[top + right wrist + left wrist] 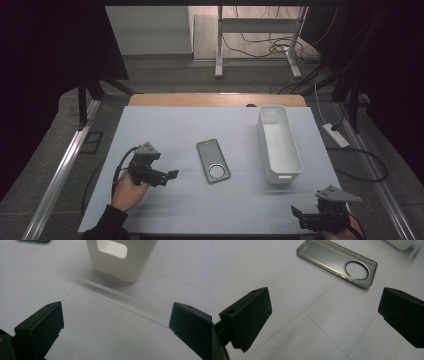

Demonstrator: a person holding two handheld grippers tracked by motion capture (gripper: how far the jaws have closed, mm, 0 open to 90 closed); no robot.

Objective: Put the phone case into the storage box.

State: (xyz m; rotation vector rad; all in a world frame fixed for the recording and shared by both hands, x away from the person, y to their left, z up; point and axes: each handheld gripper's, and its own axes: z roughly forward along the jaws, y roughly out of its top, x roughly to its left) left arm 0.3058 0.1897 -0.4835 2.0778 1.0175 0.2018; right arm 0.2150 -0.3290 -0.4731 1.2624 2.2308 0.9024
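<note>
A clear grey phone case (pixel 213 161) with a round camera hole lies flat in the middle of the pale mat (pixel 165 125). My left gripper (pixel 169 178) hovers to its left, held by a hand, pointing toward it. In the left gripper view its jaws (pixel 322 315) stand wide apart with nothing between them, and the phone case (pixel 337 262) lies just ahead. A white oblong bin (pixel 278 145) stands at the right. My right gripper (pixel 298 217) sits near the front right edge, open and empty (pixel 115 327), facing the end of the bin (pixel 120 262) with its handle hole.
A strip of wooden tabletop (pixel 215 100) shows behind the mat. A white power strip (pixel 335 135) and cables lie on the floor at right. Metal rails (pixel 60 170) run along the left. Desk legs (pixel 219 55) stand farther back.
</note>
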